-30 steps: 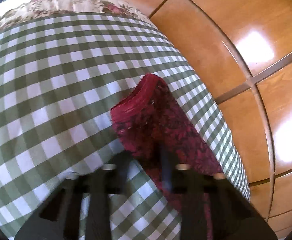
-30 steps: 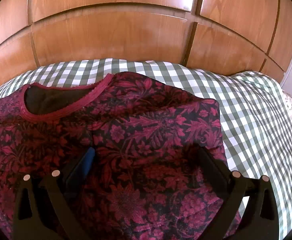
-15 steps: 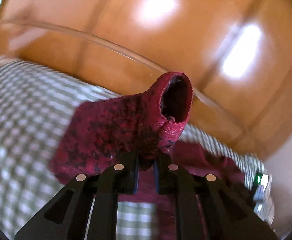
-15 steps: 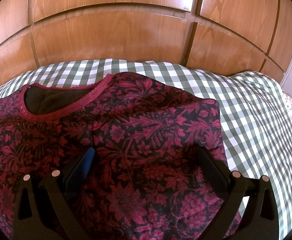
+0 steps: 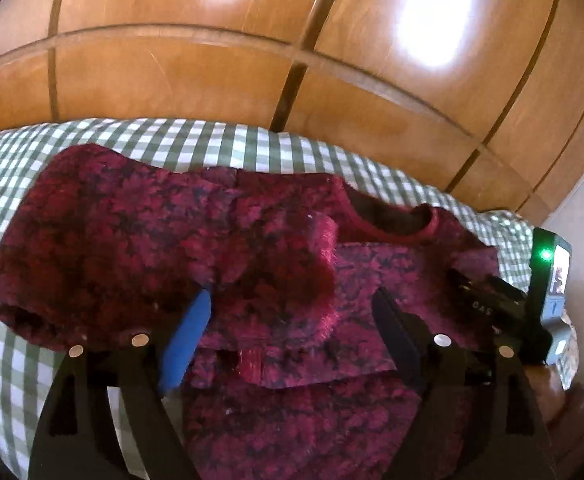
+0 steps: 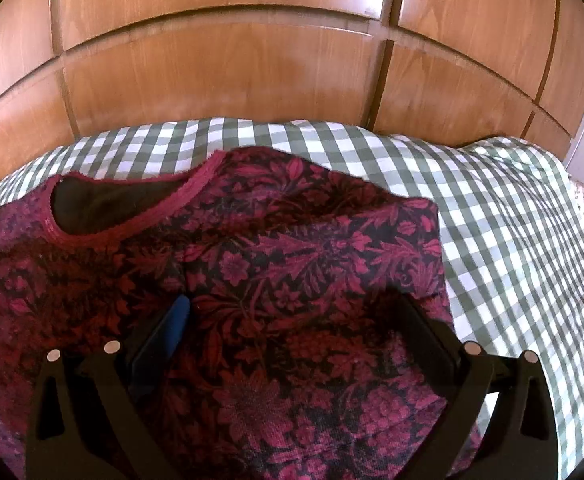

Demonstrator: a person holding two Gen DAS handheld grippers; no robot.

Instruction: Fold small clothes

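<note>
A dark red floral top [image 6: 312,264] lies flat on the checked cloth, its neckline [image 6: 112,208] at the far left. In the left wrist view one sleeve [image 5: 132,248] lies folded across the top's body [image 5: 332,420], and the neckline [image 5: 388,216] shows beyond it. My left gripper [image 5: 290,300] hovers over that fold; its jaws are opening and stand wide, with the cloth below and between them but not pinched. My right gripper [image 6: 292,308] is open over the top's right half, its pads apart on flat fabric. Its body [image 5: 492,296] shows at the right of the left wrist view.
A green-and-white checked cloth [image 6: 492,220] covers the surface and drops away at the right edge. Wooden panelled doors [image 6: 212,60] stand close behind it. A device with a green light [image 5: 548,256] and a hand [image 5: 572,412] sit at the right.
My left gripper carried the sleeve from the left side over onto the top's body, rolled level, then opened and let it go. The right gripper and its half of the top stayed still.
</note>
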